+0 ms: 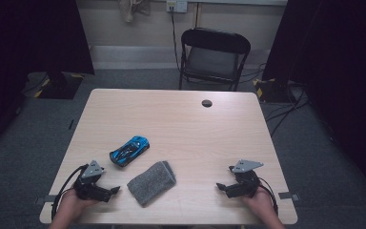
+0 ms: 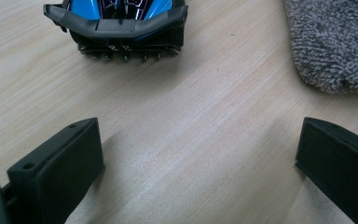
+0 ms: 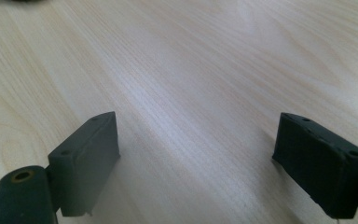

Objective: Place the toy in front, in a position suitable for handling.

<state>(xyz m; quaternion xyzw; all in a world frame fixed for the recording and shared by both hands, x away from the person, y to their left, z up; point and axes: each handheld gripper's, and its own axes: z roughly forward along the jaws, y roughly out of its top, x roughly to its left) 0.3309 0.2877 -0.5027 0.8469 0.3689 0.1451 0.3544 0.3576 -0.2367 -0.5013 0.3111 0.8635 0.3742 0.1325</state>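
Observation:
A blue and black toy car (image 1: 129, 151) sits on the wooden table (image 1: 181, 119), left of centre. A folded grey cloth (image 1: 151, 182) lies just in front of it, nearer the front edge. My left gripper (image 1: 104, 183) rests low at the front left, open and holding nothing. In the left gripper view its gripper (image 2: 198, 140) faces the rear of the car (image 2: 116, 23), with the cloth (image 2: 335, 42) at the upper right. My right gripper (image 1: 225, 177) stands open at the front right. Bare wood lies between the jaws of that gripper (image 3: 196, 135).
A round dark cable hole (image 1: 207, 103) sits near the table's far edge. Beyond the table stands a black folding chair (image 1: 214, 52). Cables run over the floor at the right (image 1: 286, 112). A hand holds each gripper at the front edge.

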